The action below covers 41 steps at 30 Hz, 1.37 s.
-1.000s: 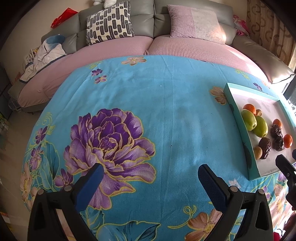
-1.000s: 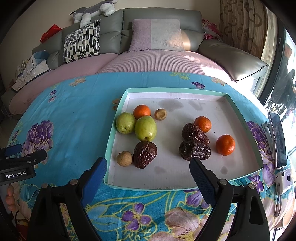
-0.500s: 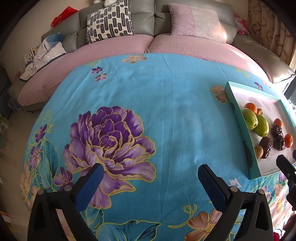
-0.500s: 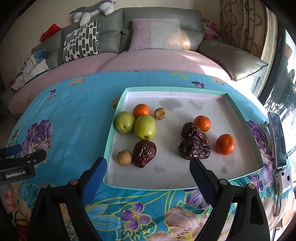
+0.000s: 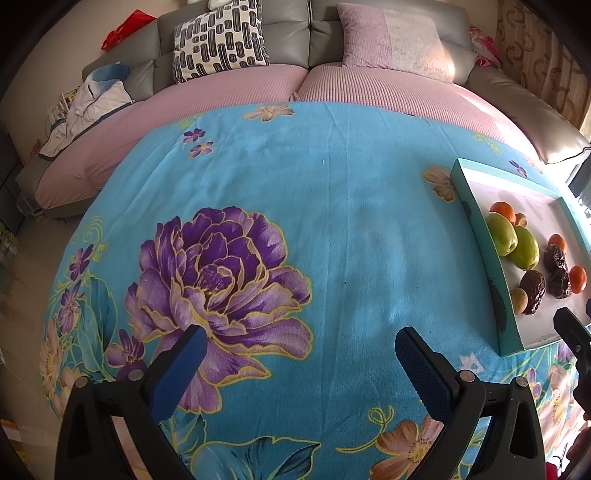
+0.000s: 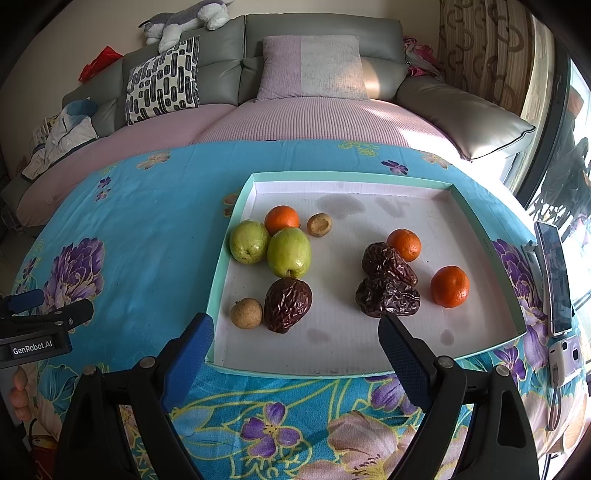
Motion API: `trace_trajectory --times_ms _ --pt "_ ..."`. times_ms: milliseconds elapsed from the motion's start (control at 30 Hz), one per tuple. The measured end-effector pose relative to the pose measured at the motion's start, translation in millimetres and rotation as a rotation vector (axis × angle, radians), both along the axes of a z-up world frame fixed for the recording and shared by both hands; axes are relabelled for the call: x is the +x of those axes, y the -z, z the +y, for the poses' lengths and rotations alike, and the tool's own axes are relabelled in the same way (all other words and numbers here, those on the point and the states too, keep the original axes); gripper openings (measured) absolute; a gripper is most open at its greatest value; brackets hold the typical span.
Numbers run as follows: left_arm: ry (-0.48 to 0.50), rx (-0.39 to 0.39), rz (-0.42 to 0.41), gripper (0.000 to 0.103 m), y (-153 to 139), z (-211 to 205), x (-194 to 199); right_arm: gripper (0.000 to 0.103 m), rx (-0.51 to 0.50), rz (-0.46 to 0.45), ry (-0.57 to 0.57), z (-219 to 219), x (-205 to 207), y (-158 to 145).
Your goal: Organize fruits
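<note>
Turquoise floral cloth (image 5: 351, 221) over a table. Shallow teal-rimmed tray (image 6: 236, 206) on its right part, holding two green fruits (image 6: 288, 251), three oranges (image 6: 449, 286), three wrinkled dark fruits (image 6: 288, 304) and two small brown ones (image 6: 246, 313). Right gripper (image 6: 295, 341) spread wide at the tray's near edge, gripping nothing. Left gripper (image 5: 301, 356) spread too, over bare cloth, left of the tray.

Grey sofa (image 6: 321, 33) with pink covers, sunlit curtained window (image 6: 491, 55).

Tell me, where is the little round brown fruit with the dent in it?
In the right wrist view, the small dented brown fruit lies in the white tray, toward its far left, just right of an orange tangerine.
</note>
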<state>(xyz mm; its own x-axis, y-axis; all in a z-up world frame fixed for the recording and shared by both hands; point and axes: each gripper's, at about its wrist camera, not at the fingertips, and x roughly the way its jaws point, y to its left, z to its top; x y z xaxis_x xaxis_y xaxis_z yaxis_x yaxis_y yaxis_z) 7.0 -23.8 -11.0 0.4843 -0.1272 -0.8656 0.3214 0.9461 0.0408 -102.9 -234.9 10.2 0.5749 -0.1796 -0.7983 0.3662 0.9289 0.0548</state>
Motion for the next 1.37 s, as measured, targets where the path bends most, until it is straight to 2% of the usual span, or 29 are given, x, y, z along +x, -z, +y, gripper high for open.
trace_trajectory --times_ms 967,1367 --pt "-0.009 0.018 0.021 0.103 4.2 2.9 3.1 0.091 0.0 0.012 0.001 0.6 1.0 3.1" --pt "-0.012 0.014 -0.001 0.103 -0.7 4.4 -0.8 0.091 0.0 0.013 0.0 0.4 1.4 2.7"
